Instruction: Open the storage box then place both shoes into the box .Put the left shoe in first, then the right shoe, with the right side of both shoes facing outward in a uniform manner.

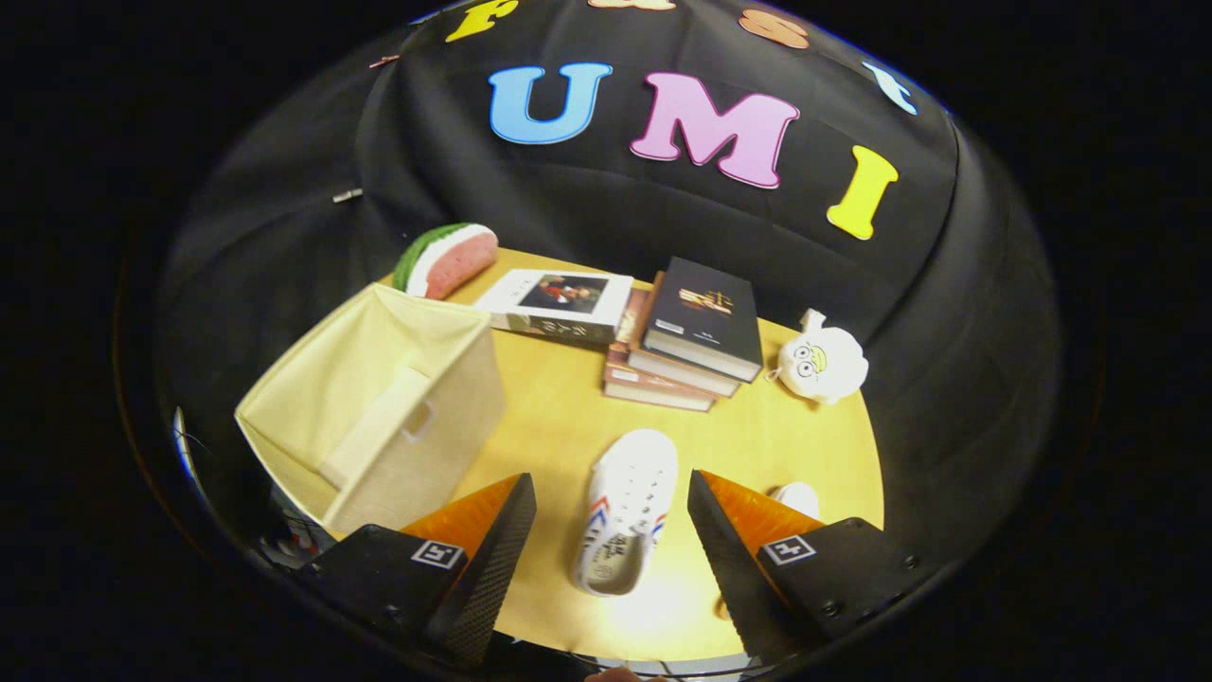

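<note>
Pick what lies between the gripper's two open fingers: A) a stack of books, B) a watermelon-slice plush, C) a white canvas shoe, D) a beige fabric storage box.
C: the white canvas shoe lies on the round wooden table between the open gripper fingers.

No readable text
Book covers (703, 313) and the shoe's insole (615, 549) bear print, too small and blurred to read.
</note>
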{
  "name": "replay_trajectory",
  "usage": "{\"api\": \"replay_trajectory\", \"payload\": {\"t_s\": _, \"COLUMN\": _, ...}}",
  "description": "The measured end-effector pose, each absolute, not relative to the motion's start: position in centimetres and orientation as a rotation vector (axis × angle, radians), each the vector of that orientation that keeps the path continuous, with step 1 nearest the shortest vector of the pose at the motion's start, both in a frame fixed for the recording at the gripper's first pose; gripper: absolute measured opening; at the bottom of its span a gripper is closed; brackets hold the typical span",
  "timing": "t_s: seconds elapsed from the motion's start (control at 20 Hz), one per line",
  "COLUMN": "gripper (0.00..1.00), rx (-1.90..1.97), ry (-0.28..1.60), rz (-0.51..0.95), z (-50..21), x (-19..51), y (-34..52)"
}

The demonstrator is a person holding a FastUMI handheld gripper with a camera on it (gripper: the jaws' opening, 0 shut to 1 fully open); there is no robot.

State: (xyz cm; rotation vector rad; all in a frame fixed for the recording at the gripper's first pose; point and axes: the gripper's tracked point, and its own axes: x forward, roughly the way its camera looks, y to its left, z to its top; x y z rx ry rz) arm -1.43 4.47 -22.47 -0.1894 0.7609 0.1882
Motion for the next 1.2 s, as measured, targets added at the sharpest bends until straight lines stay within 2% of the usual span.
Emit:
{"api": "replay_trajectory", "payload": {"t_s": 0.3, "gripper": 0.98, "rx": -0.089, "ry": 0.956, "rz": 0.079, "z": -30.0, "x": -1.0, "y": -1.0}}
{"api": "replay_trajectory", "payload": {"t_s": 0.5, "gripper": 0.98, "rx": -0.02, "ry": 1.078, "rz": 0.098, "z": -34.2, "x": -0.8, "y": -1.4}}
{"api": "replay_trajectory", "payload": {"t_s": 0.75, "gripper": 0.98, "rx": 0.044, "ry": 1.136, "rz": 0.129, "z": -36.9, "x": 0.9, "y": -0.6}}
{"api": "replay_trajectory", "payload": {"t_s": 0.85, "gripper": 0.93, "rx": 0.071, "ry": 1.181, "rz": 0.152, "z": -38.1, "x": 0.9, "y": 0.1}}
{"api": "replay_trajectory", "payload": {"t_s": 1.05, "gripper": 0.66, "rx": 0.177, "ry": 1.224, "rz": 0.194, "z": -38.6, "x": 1.4, "y": 1.7}}
{"api": "replay_trajectory", "payload": {"t_s": 1.1, "gripper": 0.52, "rx": 0.215, "ry": 1.233, "rz": 0.199, "z": -38.6, "x": 1.3, "y": 2.1}}
{"api": "replay_trajectory", "payload": {"t_s": 1.2, "gripper": 0.38, "rx": 0.279, "ry": 1.245, "rz": 0.187, "z": -38.7, "x": 1.2, "y": 2.3}}
